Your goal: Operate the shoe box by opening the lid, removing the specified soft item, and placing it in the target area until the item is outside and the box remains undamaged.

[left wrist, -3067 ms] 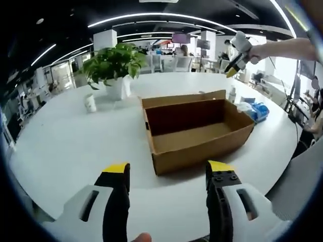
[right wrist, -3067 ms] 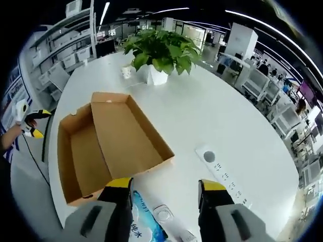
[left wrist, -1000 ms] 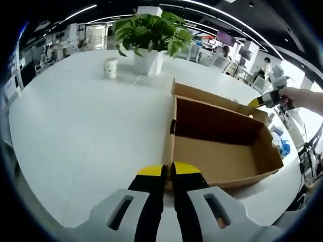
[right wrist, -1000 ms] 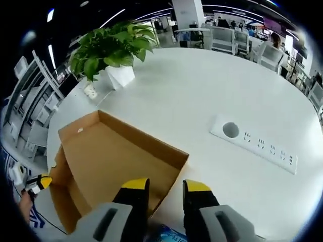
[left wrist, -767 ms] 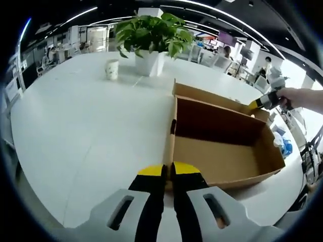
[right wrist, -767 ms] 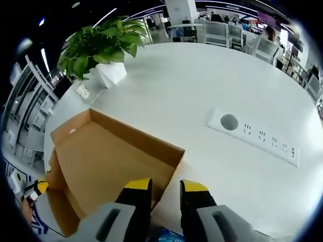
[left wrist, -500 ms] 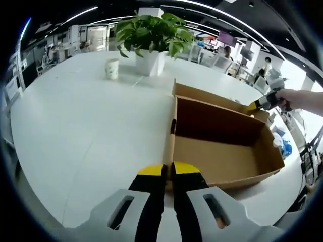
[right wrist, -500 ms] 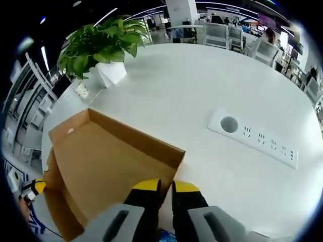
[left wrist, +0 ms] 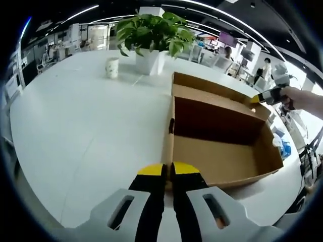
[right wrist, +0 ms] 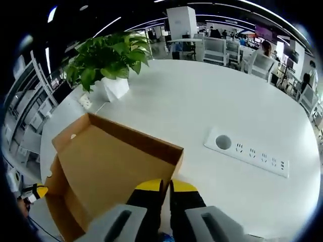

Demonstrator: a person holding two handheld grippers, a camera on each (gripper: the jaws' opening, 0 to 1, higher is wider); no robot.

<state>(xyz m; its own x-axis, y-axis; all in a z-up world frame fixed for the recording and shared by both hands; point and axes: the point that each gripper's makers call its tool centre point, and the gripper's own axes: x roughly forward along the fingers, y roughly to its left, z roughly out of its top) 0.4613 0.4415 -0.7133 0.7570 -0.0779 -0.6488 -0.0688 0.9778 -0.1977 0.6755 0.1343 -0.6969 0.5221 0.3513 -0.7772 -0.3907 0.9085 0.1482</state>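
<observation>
We pinch the open brown cardboard shoe box (left wrist: 222, 146) on the white round table (left wrist: 75, 131): our left gripper (left wrist: 168, 174) bites a near wall, our right gripper (right wrist: 165, 189) the opposite wall, both with jaws almost together. Free table surrounds it; the potted green plant (left wrist: 151, 35) stands apart. The soft item we cannot see. Since 0.5 s ago the box sits higher

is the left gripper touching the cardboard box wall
Touching. In the left gripper view the left gripper has its yellow-tipped jaws closed together on the top edge of the cardboard box wall, with no gap showing.
</observation>
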